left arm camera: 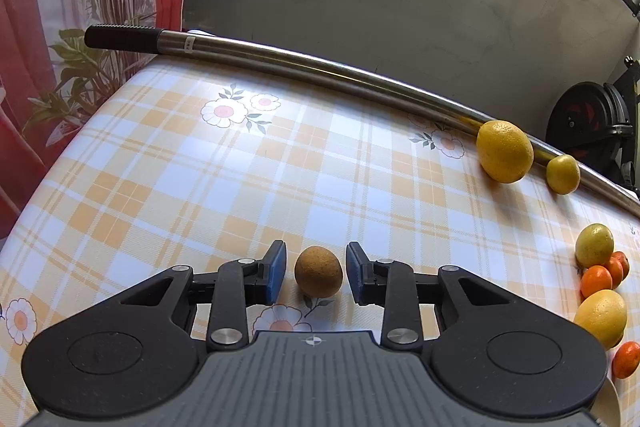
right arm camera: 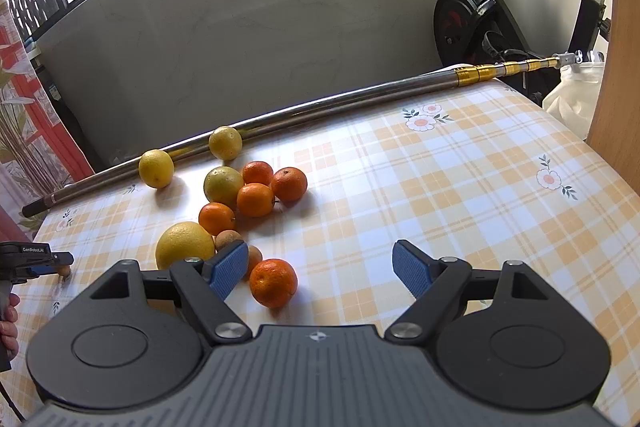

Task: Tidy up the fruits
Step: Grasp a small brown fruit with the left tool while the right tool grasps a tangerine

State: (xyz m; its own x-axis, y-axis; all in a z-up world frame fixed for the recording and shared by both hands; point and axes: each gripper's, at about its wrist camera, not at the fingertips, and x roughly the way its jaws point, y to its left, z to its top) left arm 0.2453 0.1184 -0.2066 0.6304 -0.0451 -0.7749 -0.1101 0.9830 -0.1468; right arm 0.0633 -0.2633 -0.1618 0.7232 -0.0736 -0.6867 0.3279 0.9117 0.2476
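A: Left gripper (left arm camera: 316, 273) narrowed around small round brown fruit (left arm camera: 318, 271) on near checked tablecloth (left arm camera: 200, 167); pads not touching.
B: Risk: uneven closing rolls it away. Right gripper (right arm camera: 318, 269) wide, empty.

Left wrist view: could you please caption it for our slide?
Left gripper jaws flank a small round brown fruit on the orange-checked floral tablecloth, not yet touching.

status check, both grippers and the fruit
Left gripper open around small brown fruit, pads not touching. Right gripper open, empty, orange just ahead. Nothing in the way.
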